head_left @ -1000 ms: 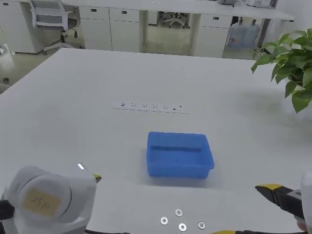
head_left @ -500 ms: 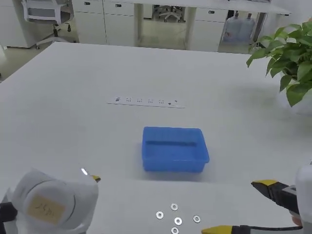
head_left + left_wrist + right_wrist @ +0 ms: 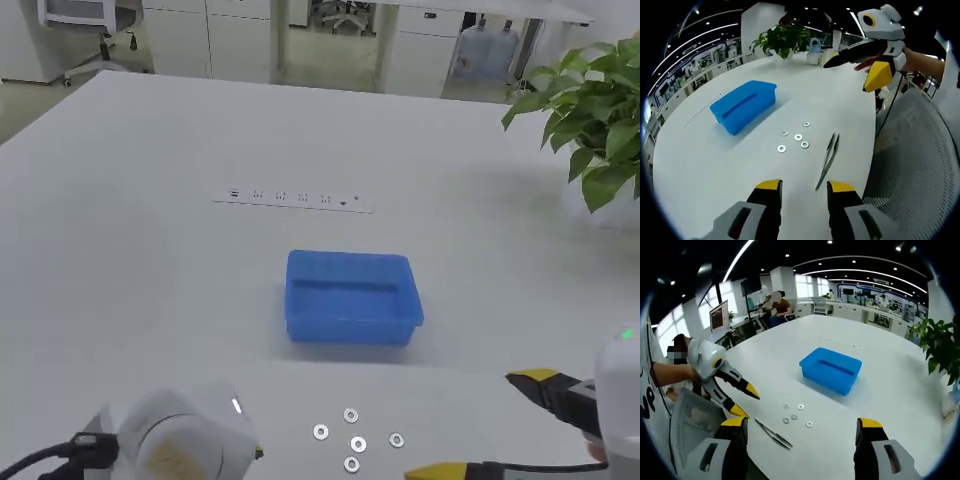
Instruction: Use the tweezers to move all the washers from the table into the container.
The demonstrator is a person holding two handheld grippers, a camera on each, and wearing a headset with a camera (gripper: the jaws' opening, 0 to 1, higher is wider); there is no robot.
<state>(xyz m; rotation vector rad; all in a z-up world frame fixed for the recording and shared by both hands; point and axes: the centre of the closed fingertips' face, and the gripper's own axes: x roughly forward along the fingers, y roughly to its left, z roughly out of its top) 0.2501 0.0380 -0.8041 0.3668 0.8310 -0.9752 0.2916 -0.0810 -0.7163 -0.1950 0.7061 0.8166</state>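
Lying on the smooth white bench (image 3: 150, 270) just near the rectangular blue plastic container (image 3: 350, 297), five flat round metal washers (image 3: 358, 444) sit in a loose cluster, with one slim metal tweezers (image 3: 828, 159) farther from the container. The left gripper (image 3: 804, 186) and right gripper (image 3: 801, 422) both hold their yellow-tipped jaws apart, gripping nothing.

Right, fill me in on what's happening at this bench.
A person holds a yellow-tipped gripper in each hand over the white table; the left gripper and right gripper are both open and empty. Five small metal washers lie clustered on the table, near the blue plastic container, which looks empty. The thin metal tweezers lie beside the washers, not yet picked up.
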